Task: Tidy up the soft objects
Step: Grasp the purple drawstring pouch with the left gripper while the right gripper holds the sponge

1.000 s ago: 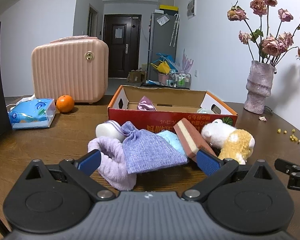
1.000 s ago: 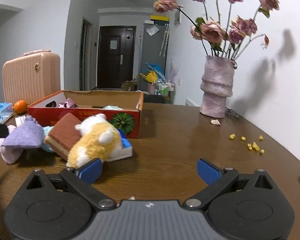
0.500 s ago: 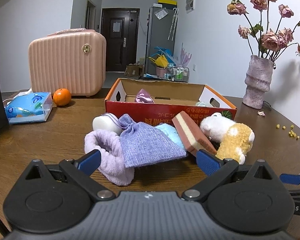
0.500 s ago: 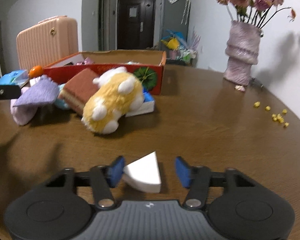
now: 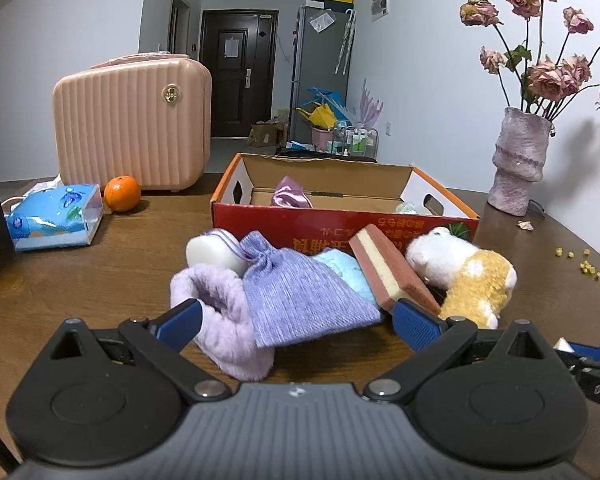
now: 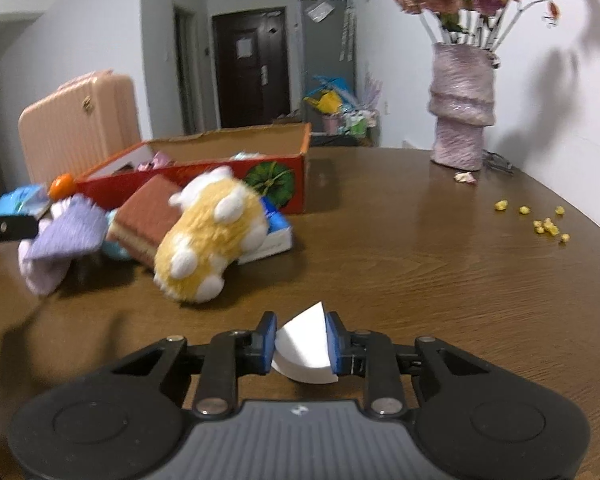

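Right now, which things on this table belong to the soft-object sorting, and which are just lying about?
Part of the job:
- white wedge-shaped sponge, pinched in the right gripper
- yellow-and-white plush toy
- lilac woven drawstring pouch
- fluffy lavender sock
- brown layered sponge block
- red cardboard box

Lying about:
- pink ribbed case
- orange fruit
- blue tissue pack
- pink vase of dried roses
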{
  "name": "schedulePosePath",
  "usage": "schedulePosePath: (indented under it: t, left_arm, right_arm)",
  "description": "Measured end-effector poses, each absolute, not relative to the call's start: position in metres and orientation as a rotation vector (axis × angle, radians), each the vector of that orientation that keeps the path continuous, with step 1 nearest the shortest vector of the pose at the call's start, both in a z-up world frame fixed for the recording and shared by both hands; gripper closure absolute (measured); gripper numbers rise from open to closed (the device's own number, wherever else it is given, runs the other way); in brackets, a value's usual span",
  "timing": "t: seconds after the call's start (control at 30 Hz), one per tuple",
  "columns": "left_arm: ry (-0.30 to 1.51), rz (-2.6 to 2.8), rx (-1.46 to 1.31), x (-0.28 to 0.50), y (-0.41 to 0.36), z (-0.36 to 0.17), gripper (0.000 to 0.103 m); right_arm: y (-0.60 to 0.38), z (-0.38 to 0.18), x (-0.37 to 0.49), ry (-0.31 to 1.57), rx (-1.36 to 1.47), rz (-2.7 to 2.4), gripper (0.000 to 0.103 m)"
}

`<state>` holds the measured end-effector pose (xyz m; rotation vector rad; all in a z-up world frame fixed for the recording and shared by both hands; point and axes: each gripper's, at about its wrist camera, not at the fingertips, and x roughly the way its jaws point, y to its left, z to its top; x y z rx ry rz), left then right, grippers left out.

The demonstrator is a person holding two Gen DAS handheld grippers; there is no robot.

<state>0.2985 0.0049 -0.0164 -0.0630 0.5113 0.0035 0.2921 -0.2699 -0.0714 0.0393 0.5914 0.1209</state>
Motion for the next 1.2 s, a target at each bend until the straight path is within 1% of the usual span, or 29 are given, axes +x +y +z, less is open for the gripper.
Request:
schedulePosePath:
  t: [0.3,0.8,0.83,0.87,1.0,1.07,1.1,1.17,1.2]
  left_arm:
    - [0.54,0.021,0.01,0.333,-0.004,-0.011,0.0]
    - [0.575,0.039,0.042,0.378,-0.006,-0.03,0.0]
    - [0.583,0.036,0.047,0.38,-0.007,-0.033,0.001]
    - [0.593,0.033,0.05,0.382,-0.007,-0.035,0.005]
    - [0.618,0.022,0.071,0.385,-0.01,-0.046,0.009]
    - [0.612,0.016,0.075,0.383,-0.01,-0.047,0.019]
    - [0.613,0.01,0.071,0.383,-0.01,-0.048,0.023]
    - [0.622,0.002,0.068,0.383,-0.01,-0.05,0.035]
    - [0.63,-0.006,0.063,0.383,-0.01,-0.051,0.039]
  right_arm:
    - [-0.276,-0.068,0.301,0.542,0.073,0.083,0.078]
    - [-0.264,-0.069,0.341,0.454,0.011,0.068,0.078]
    - [-0.264,-0.07,0.343,0.453,0.008,0.064,0.078]
    - [-0.264,-0.07,0.345,0.453,0.006,0.063,0.078]
    - [-0.267,-0.07,0.345,0.454,0.018,0.066,0.078]
    - [-0.268,-0.069,0.343,0.447,0.02,0.07,0.077]
    - [-0.268,-0.069,0.342,0.445,0.02,0.072,0.077]
    - [-0.268,-0.068,0.341,0.44,0.02,0.073,0.077]
    - [-0.268,-0.068,0.34,0.438,0.021,0.074,0.077]
